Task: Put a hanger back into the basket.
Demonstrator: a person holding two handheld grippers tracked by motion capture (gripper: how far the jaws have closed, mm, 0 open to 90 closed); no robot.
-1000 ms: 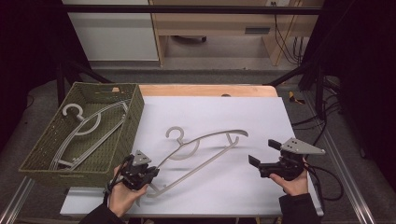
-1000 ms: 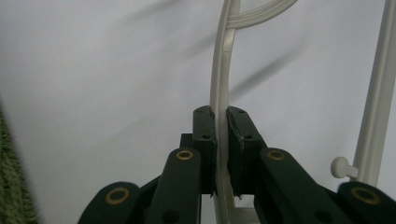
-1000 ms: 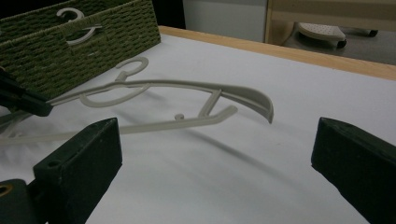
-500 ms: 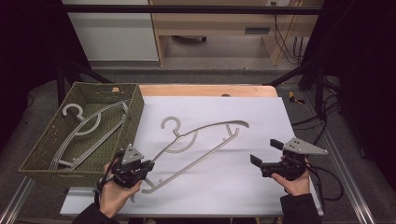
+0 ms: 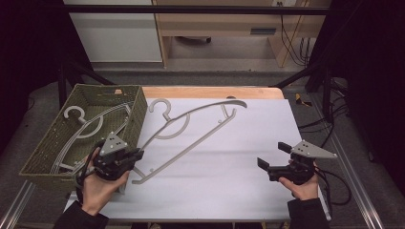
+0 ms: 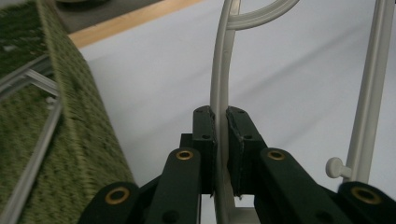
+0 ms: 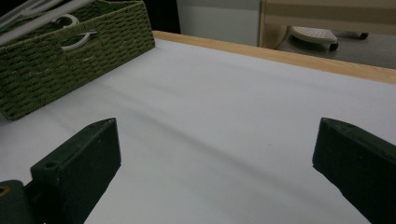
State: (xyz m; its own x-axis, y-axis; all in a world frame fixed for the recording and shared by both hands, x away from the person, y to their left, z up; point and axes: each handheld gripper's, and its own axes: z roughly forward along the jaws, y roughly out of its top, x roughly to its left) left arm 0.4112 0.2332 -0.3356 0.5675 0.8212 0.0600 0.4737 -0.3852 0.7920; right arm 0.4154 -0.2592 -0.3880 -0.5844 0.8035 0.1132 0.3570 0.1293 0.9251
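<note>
A pale grey plastic hanger [image 5: 200, 111] hangs slanted above the white table [image 5: 239, 191], hook [image 5: 160, 106] near the basket. My left gripper [image 5: 138, 156] is shut on the hanger's near end, beside the basket's front corner. In the left gripper view the jaws pinch the hanger's thin arm [image 6: 220, 79], with my left gripper [image 6: 221, 116] tight on both sides. My right gripper [image 5: 271, 155] rests low at the table's right front, open, with nothing between its jaws. In the right gripper view my right gripper [image 7: 217, 140] spans bare white table.
A green woven basket [image 5: 138, 112] stands at the table's left and holds other grey hangers [image 5: 76, 114]. Its wall [image 6: 79, 121] is close to the left jaw. The basket [image 7: 70, 60] also shows far off. A wooden strip [image 5: 215, 91] edges the table's back.
My left gripper has risen with the hanger, which now slants up and away, its hook nearer the basket. The right gripper has stayed where it was.
</note>
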